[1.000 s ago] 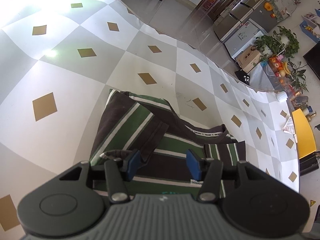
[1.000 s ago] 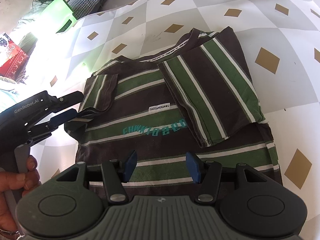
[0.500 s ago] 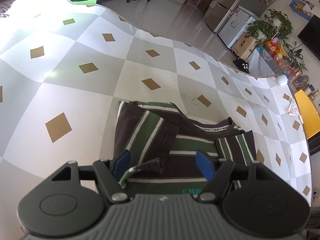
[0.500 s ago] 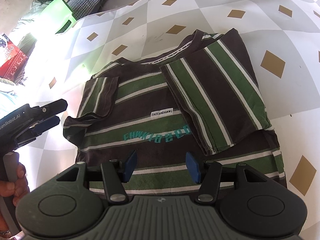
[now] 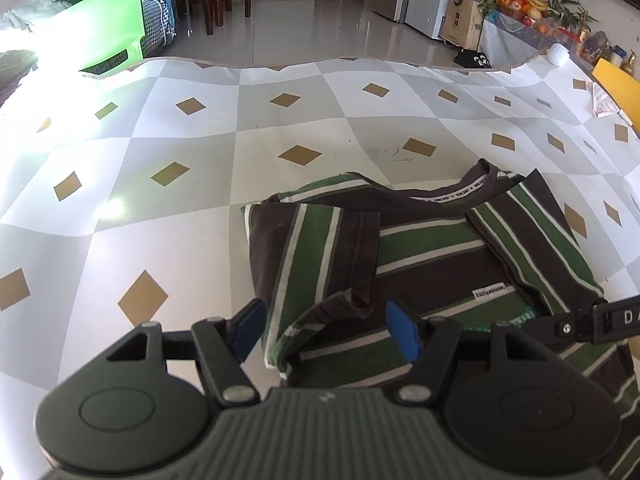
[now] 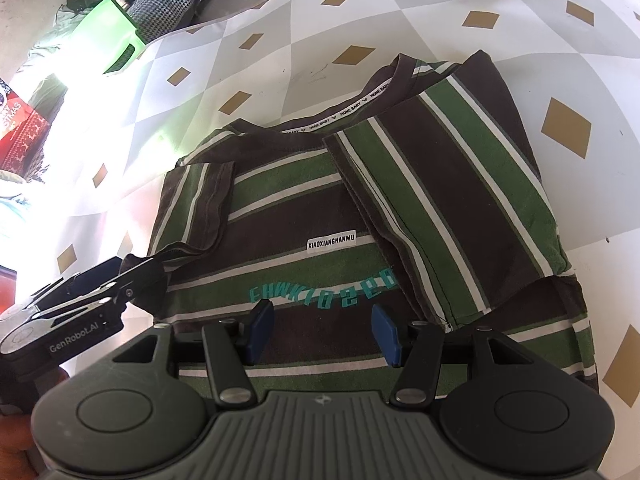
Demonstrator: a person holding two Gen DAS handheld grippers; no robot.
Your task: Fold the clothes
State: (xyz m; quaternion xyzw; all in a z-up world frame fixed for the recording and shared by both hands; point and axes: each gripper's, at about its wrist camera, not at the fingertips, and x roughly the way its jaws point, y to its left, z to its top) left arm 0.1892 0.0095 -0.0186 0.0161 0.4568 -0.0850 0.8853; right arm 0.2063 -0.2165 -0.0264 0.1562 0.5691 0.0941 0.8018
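The striped T-shirt [image 5: 432,264] lies flat on the checked mat [image 5: 280,128] with its collar at the far end. In the left wrist view, its left sleeve [image 5: 320,256] is already turned in over the chest, and a rumpled corner of that sleeve stands up near the left gripper [image 5: 326,330]. The corner sits between the blue pads [image 5: 404,336], but neither pad presses on it. The jaws stand apart and have just been narrowing, probably to pinch the loose corner and lay it flat. At the right edge the tip of the right gripper [image 5: 592,322] reaches in over the shirt's near right part.

In the right wrist view the same shirt fills the middle — collar far, hem near. Its right side [image 6: 448,200] is folded in as a long panel over the chest, partly covering the teal lettering [image 6: 320,292], so both sides are brought inward to make a narrow strip. The right gripper [image 6: 324,334] hovers over the lower chest with its jaws spread and nothing between the pads; it looks to be waiting over the hem end for the lengthwise fold. At the left, the left gripper [image 6: 148,280] reaches the sleeve corner, with a bit of the person's hand [image 6: 16,440] at the near left edge.
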